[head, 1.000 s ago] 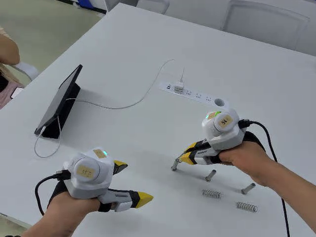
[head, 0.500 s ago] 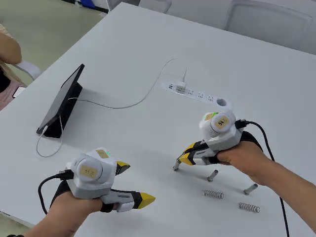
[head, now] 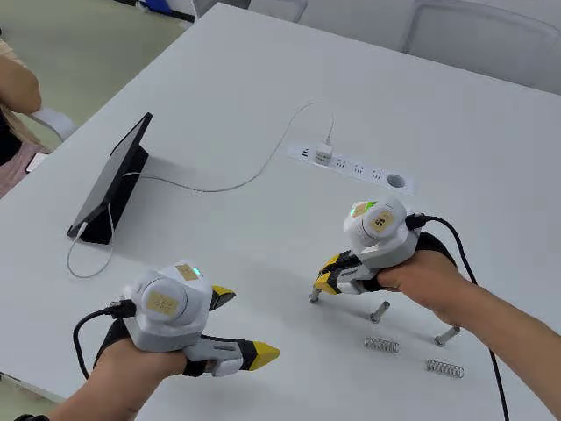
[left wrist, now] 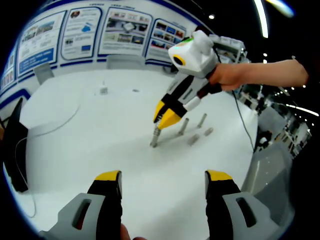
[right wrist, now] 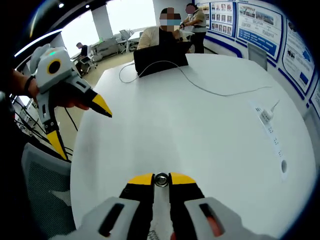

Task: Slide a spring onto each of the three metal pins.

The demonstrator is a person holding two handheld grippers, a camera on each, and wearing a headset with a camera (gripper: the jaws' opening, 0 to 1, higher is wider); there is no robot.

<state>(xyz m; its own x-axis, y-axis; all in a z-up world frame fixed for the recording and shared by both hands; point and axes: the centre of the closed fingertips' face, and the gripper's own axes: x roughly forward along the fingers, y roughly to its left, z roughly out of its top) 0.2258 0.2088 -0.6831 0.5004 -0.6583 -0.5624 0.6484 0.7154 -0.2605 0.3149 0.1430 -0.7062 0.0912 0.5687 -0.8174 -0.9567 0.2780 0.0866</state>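
One metal pin (left wrist: pixel 155 138) between right tongs (right wrist: pixel 161 181) (tan label (head: pixel 380 220) illegible)

The big white table (head: pixel 263 79) holds a dark tablet (head: pixel 110 180) far left of the left gripper's (head: pixel 244 324) fingers (head: pixel 263 354), a white plug strip (head: pixel 351 165) and thin white cord (head: pixel 228 186) out past the right gripper's (head: pixel 324 282) fingers (head: pixel 331 263), one metal pin (head: pixel 314 295) standing pinched in those fingers, and two more pins (head: pixel 379 310) (head: pixel 446 335) and two springs (head: pixel 380 345) (head: pixel 445 368) close by them.

A white power strip (head: pixel 355 168) is lying on the white table (head: pixel 421 96). A cable (head: pixel 219 187) is trailing leftward from the strip toward a dark tablet (head: pixel 110 180), which is standing propped.
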